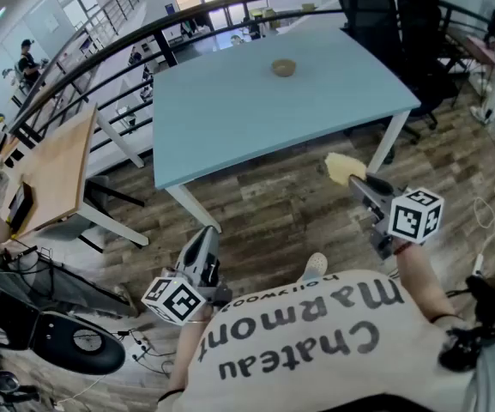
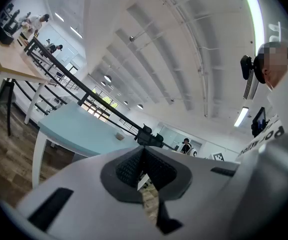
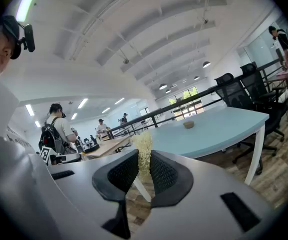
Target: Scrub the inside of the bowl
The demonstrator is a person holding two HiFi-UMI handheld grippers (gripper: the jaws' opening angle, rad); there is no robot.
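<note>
A small tan bowl [image 1: 284,68] stands alone on the far side of the light blue table [image 1: 256,118]; it also shows small in the left gripper view as the bowl [image 2: 119,136] and in the right gripper view as the bowl [image 3: 188,125]. My right gripper [image 1: 353,178] is shut on a pale yellow fibrous scrubber [image 1: 341,168], whose strands [image 3: 143,151] stick up between the black pads. My left gripper [image 1: 202,245] hangs low near the table's near corner, jaws shut with nothing between them [image 2: 143,164]. Both grippers are well short of the bowl.
A wooden desk [image 1: 58,174] stands to the left. Black office chairs [image 1: 384,11] sit behind the table's far right. A black railing [image 1: 101,54] runs behind the table. Equipment and cables [image 1: 50,333] lie on the wood floor at lower left.
</note>
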